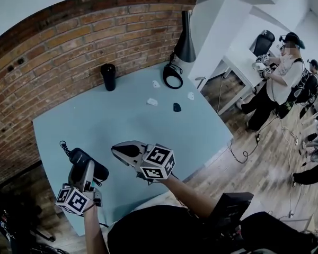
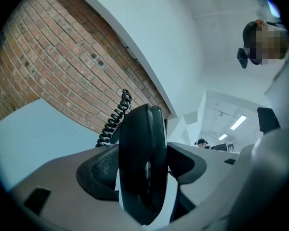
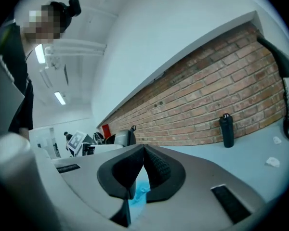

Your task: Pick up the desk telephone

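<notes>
Phone lifted in left grip; pick-up looks done
Left gripper (image 1: 87, 173) clamps the black phone (image 2: 140, 138) over the table's (image 1: 127, 112) near-left corner, apparently clear of it, cord (image 2: 113, 119) trailing. Right gripper (image 3: 143, 165) pinched together, empty. Remaining: hold steady. Table edge close; mid-table open, bottle (image 1: 108, 76) far back

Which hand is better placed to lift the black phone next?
Left. The left gripper has its jaws clamped on the black phone handset, whose coiled cord trails behind. The right gripper beside it has its jaws shut on nothing.
</notes>
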A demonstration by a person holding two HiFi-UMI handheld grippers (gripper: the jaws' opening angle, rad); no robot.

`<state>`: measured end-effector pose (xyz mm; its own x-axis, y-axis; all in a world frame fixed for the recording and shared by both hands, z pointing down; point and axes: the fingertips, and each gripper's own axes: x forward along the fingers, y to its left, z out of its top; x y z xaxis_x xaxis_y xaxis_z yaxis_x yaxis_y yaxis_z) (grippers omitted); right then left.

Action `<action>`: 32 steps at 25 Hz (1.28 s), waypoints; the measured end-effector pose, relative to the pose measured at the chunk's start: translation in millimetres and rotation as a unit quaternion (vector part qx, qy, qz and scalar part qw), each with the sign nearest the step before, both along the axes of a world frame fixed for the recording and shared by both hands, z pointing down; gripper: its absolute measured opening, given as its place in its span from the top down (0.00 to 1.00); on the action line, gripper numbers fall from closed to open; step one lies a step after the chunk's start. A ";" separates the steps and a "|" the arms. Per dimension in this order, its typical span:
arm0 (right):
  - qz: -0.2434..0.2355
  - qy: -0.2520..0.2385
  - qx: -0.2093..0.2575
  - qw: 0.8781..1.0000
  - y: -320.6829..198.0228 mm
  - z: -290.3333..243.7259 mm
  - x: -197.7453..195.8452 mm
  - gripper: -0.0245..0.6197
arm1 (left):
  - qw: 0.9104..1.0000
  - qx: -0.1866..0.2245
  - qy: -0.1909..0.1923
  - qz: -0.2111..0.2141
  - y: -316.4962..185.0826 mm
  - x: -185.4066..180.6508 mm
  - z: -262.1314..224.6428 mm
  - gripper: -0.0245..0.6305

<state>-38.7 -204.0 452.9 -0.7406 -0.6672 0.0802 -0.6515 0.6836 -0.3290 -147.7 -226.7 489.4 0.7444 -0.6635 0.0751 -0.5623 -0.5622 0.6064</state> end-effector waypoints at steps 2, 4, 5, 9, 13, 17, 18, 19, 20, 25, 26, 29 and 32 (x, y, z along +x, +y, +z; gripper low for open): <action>0.004 0.028 0.024 0.999 -1.3 -6.0 -0.9 0.94 | 0.999 0.024 -0.024 -0.001 -0.5 2.4 -9.6 0.52; 0.000 0.044 0.052 0.998 -1.2 -15.9 -4.6 0.94 | 0.997 0.052 -0.051 -0.001 -1.0 5.4 -21.0 0.52; -0.009 0.046 0.070 0.996 0.2 -22.8 -8.3 0.94 | 0.996 0.067 -0.065 -0.002 -1.3 6.7 -27.1 0.52; -0.025 0.051 0.145 0.988 9.2 -50.8 -19.7 0.94 | 0.985 0.129 -0.110 -0.011 3.2 12.0 -47.3 0.52; 0.008 0.082 0.187 0.979 11.5 -63.9 -22.0 0.94 | 0.972 0.180 -0.150 -0.025 9.0 13.8 -58.6 0.52; 0.030 0.102 0.188 0.976 11.7 -56.5 -23.4 0.94 | 0.958 0.214 -0.189 -0.037 14.5 12.2 -58.2 0.52; 0.032 0.107 0.187 0.976 11.8 -52.7 -24.2 0.94 | 0.955 0.218 -0.197 -0.039 15.8 12.2 -55.8 0.52; 0.031 0.112 0.186 0.976 12.5 -48.4 -25.4 0.94 | 0.954 0.218 -0.203 -0.041 17.3 12.1 -52.4 0.52; 0.030 0.114 0.184 0.976 13.6 -43.7 -26.7 0.94 | 0.953 0.217 -0.207 -0.042 18.9 12.0 -48.4 0.52; 0.031 0.099 0.139 0.985 14.5 -15.2 -27.4 0.94 | 0.955 0.190 -0.222 -0.041 25.0 6.6 -20.2 0.52; 0.028 0.095 0.130 0.987 14.7 -9.7 -27.3 0.94 | 0.956 0.185 -0.225 -0.041 26.4 5.3 -13.2 0.52; 0.016 0.101 0.108 0.989 16.7 10.5 -25.5 0.94 | 0.957 0.169 -0.231 -0.038 31.5 4.9 8.4 0.52; 0.012 0.113 0.086 0.990 19.6 35.2 -22.7 0.94 | 0.959 0.152 -0.237 -0.031 37.3 5.6 27.4 0.52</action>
<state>-61.4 -184.4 488.1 -0.7003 -0.7025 0.1266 -0.7120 0.7001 -0.0533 -142.1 -189.4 516.9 0.6324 -0.7507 0.1909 -0.7727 -0.6287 0.0874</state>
